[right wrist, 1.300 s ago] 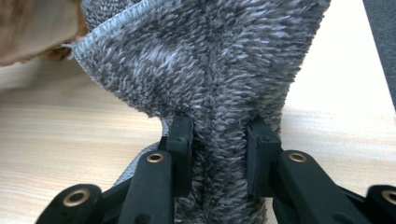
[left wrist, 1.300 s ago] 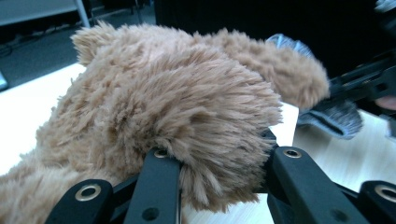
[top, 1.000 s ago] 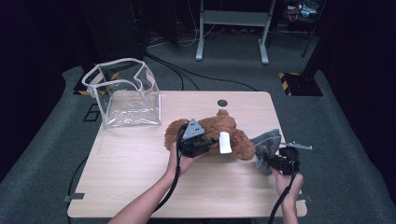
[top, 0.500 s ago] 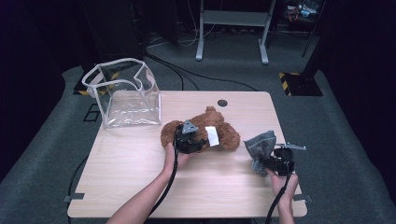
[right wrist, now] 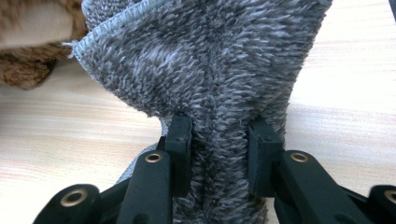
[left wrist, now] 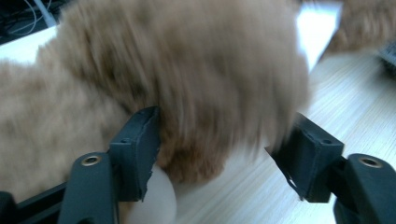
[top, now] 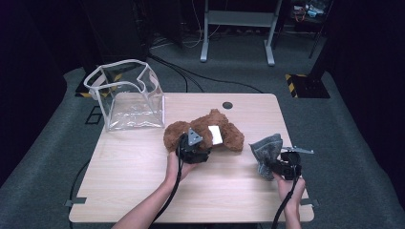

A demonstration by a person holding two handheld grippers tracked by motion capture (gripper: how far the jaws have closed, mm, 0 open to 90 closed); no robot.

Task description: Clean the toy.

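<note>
Between our left gripper's (left wrist: 212, 154) jaws sits a limb of the brown plush bear (top: 224, 133); the jaws have just been opening, and in the left gripper view the right pad stands clear of the fur while the left one only brushes it, so we no longer pinch the toy. From the high view, this left gripper (top: 193, 148) lies at the near edge of the bear, which rests on the wooden table (top: 133, 191) around its middle, a white tag (top: 215, 135) showing on its fur.

Our right gripper (right wrist: 219, 154) has its jaws pressed together on a fold of grey fleece cloth (right wrist: 210, 60), bunching it upright between the pads. In the high view, the right gripper (top: 282, 166) holds that grey fleece cloth (top: 266, 150) near the table's right edge, just right of the bear and apart from it.

Farther off, at the far left of the table, stands a clear plastic bag (top: 129, 98) with its mouth open.
</note>
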